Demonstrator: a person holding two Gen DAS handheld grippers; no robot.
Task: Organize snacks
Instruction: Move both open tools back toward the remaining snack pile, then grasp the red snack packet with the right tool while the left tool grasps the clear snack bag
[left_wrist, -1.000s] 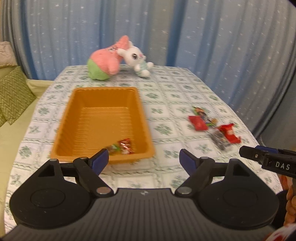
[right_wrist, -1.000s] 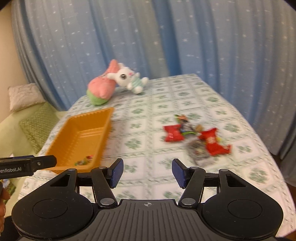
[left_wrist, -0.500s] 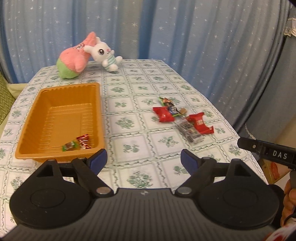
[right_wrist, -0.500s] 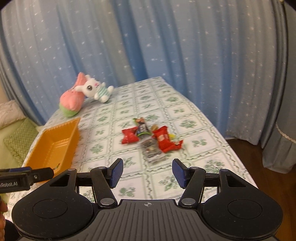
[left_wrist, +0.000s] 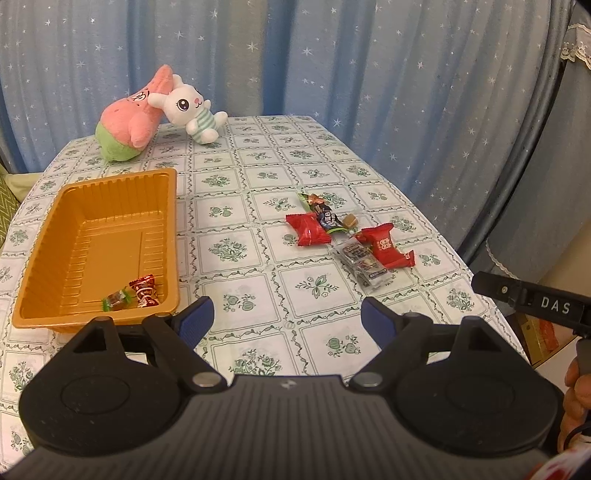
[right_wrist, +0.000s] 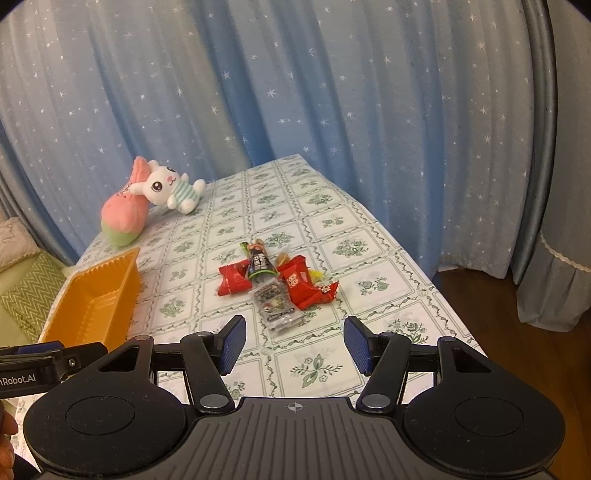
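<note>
Snack pile: loose cluster of wrapped snacks (right_wrist: 275, 282) on the green-and-white floral-check worktop (left_wrist: 258, 229), right of the tray and apart from it.
Pile contents: two glossy red pillow packets, one at the left (left_wrist: 308, 229) and one at the right (left_wrist: 386, 246); a clear packet with printed pieces inside (left_wrist: 364, 264) nearest the camera; a dark wrapper with green ends (right_wrist: 260, 263) at the far side; a small tan candy (left_wrist: 351, 220) beside it. Several touch or overlap.
Tray: orange ribbed plastic rectangular tray (left_wrist: 48, 236), on the worktop's left side.
Tray contents: one red twist-wrapped candy (left_wrist: 145, 291) and one green-ended candy (left_wrist: 117, 299), side by side in the near right corner.
Left gripper (left_wrist: 284, 317): fingers spread, holding nothing, above the worktop's near edge.
Right gripper (right_wrist: 293, 345): fingers spread, holding nothing, on the near side of the pile.
</note>
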